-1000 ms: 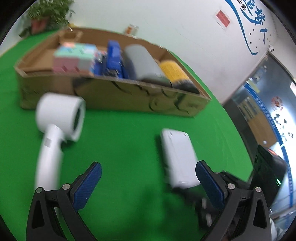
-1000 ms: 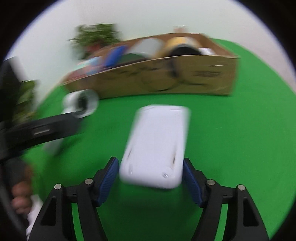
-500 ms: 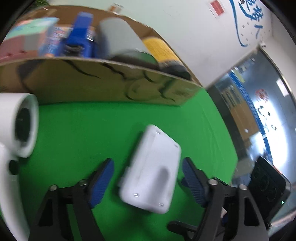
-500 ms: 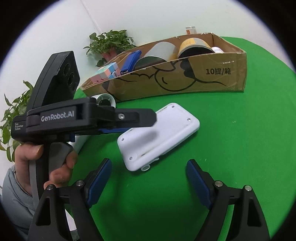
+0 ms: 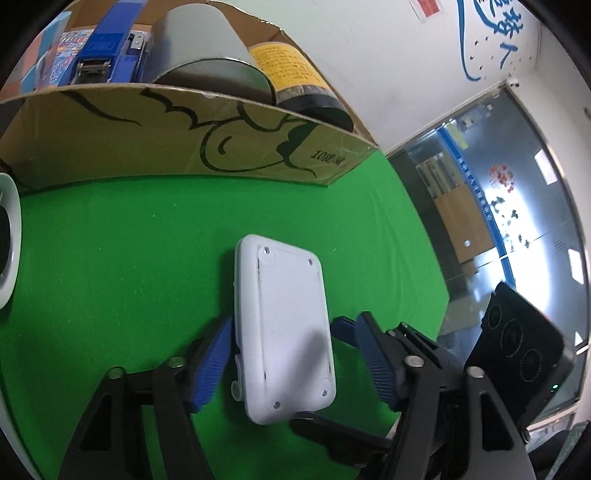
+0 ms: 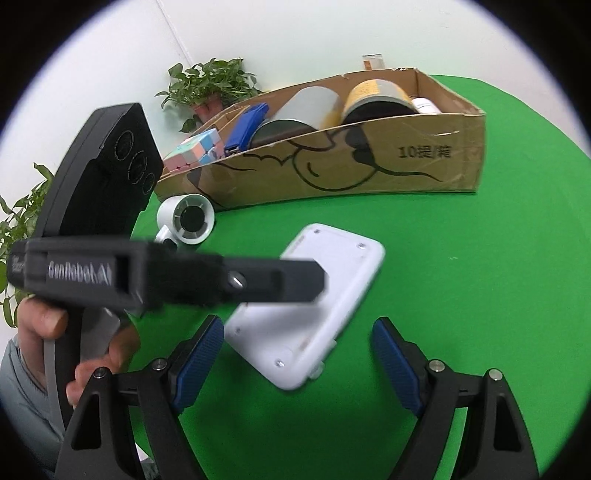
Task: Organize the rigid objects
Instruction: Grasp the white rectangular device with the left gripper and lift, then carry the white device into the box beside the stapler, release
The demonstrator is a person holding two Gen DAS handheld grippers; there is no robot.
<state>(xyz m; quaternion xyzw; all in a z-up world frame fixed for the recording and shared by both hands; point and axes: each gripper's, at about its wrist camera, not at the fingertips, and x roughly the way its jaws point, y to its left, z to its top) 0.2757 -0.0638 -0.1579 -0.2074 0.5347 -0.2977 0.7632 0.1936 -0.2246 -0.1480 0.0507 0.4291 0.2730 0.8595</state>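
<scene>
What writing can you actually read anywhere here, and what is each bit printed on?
"10提/箱": cardboard box, front wall.
"GenRobot.AI", blurred: side of the left gripper.
Yellow can label: print too small to read.
Blue wall lettering: cut off, unreadable.
Glass door sign: blurred.

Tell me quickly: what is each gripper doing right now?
Left gripper: closing around the white device, not yet gripping.
Right gripper: open, holding nothing.
</scene>
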